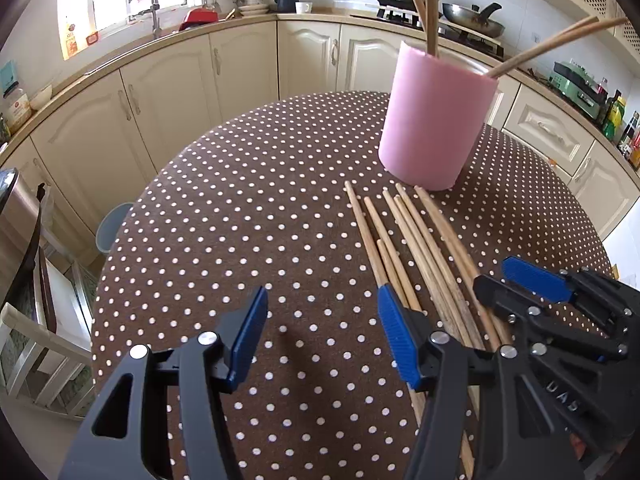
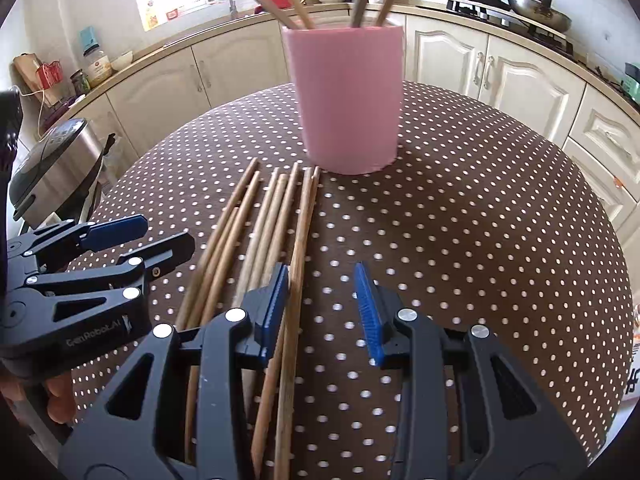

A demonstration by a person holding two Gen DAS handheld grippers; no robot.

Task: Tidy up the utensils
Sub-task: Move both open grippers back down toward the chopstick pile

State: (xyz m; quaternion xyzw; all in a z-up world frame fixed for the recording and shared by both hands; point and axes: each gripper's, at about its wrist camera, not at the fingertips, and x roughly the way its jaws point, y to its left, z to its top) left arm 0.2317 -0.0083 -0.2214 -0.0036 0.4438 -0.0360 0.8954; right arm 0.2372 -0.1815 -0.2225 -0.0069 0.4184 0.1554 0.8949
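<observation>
Several wooden chopsticks (image 1: 416,240) lie side by side on the brown polka-dot table (image 1: 240,220), pointing at a pink cup (image 1: 432,120) that holds several more chopsticks (image 1: 430,4). My left gripper (image 1: 322,336) is open and empty, just left of the pile. The right gripper (image 1: 532,284) shows at the pile's right. In the right wrist view the pile (image 2: 276,216) lies before the pink cup (image 2: 346,96). My right gripper (image 2: 322,308) is open, its left finger over the rightmost chopsticks. The left gripper (image 2: 140,236) is at the left.
Cream kitchen cabinets (image 1: 168,92) curve around behind the table. A stove with a pan (image 1: 472,16) is at back right. A steel appliance (image 2: 60,164) stands left of the table. The table edge (image 2: 600,280) falls away on the right.
</observation>
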